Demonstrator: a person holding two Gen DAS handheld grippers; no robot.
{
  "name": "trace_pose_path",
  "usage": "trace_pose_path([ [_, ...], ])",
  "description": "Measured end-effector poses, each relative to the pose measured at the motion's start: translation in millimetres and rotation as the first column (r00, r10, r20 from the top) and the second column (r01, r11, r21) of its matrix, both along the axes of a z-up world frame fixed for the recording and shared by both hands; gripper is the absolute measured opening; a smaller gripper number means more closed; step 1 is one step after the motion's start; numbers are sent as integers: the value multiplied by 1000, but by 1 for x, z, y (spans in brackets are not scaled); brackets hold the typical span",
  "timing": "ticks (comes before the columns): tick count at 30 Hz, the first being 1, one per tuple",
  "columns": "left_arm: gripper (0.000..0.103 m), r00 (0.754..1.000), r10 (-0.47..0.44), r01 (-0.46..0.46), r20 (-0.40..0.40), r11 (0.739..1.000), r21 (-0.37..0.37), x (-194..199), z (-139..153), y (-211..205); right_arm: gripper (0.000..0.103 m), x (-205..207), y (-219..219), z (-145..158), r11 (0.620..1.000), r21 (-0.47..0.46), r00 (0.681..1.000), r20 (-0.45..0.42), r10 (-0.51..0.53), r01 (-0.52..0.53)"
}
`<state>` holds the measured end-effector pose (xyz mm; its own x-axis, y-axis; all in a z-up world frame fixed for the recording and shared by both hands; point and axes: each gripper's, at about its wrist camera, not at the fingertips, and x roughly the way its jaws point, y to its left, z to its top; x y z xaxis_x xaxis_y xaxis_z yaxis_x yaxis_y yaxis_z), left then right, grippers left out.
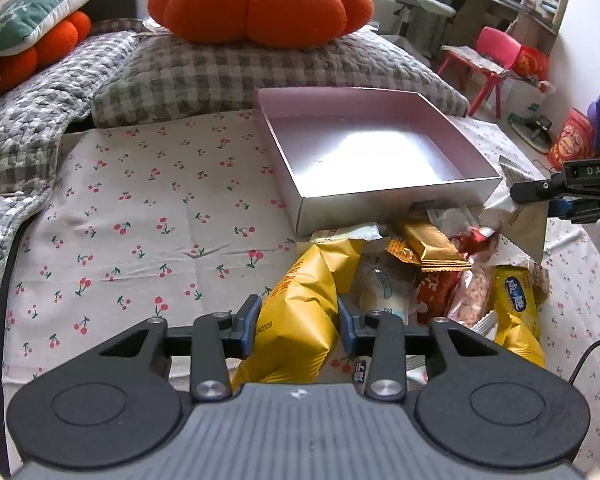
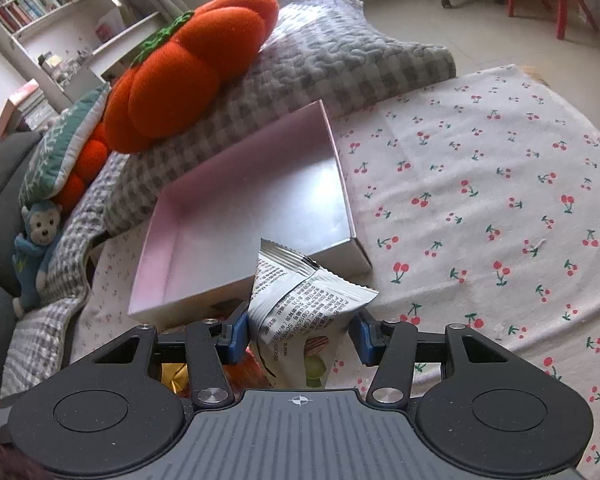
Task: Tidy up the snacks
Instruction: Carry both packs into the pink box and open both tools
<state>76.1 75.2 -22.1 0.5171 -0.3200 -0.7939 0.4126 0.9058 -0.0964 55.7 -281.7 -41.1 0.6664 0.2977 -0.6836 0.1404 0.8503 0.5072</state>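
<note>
The left hand-held gripper pinches a yellow snack bag between its blue pads, at the near edge of the snack pile that lies on the cherry-print cloth against the near wall of the empty pink box. The right hand-held gripper grips a silver-white snack packet just in front of the box's near corner, the packet's crimped top reaching over the box's near wall. Behind the box an orange pumpkin cushion sits on a grey checked pillow.
</note>
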Motion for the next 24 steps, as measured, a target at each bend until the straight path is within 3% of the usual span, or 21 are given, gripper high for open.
trace_pose_path([
  [3, 34, 1000, 7, -7, -14, 1000, -1, -3, 0, -2, 50, -2, -1, 3, 1000, 9, 1000, 0, -3, 3],
  [8, 32, 994, 95, -100, -55, 991, -85, -2, 8, 10, 50, -5, -2, 10, 1000, 7, 1000, 9, -10, 9],
  [16, 31, 990, 138, -132, 25, 975, -176, -12, 43, 18, 50, -13, -14, 25, 998, 35, 998, 31, -53, 52],
  [24, 31, 984, 170, -154, 51, 960, -235, 13, 46, -3, 50, 3, -15, 39, 995, 23, 994, 44, -99, 98],
])
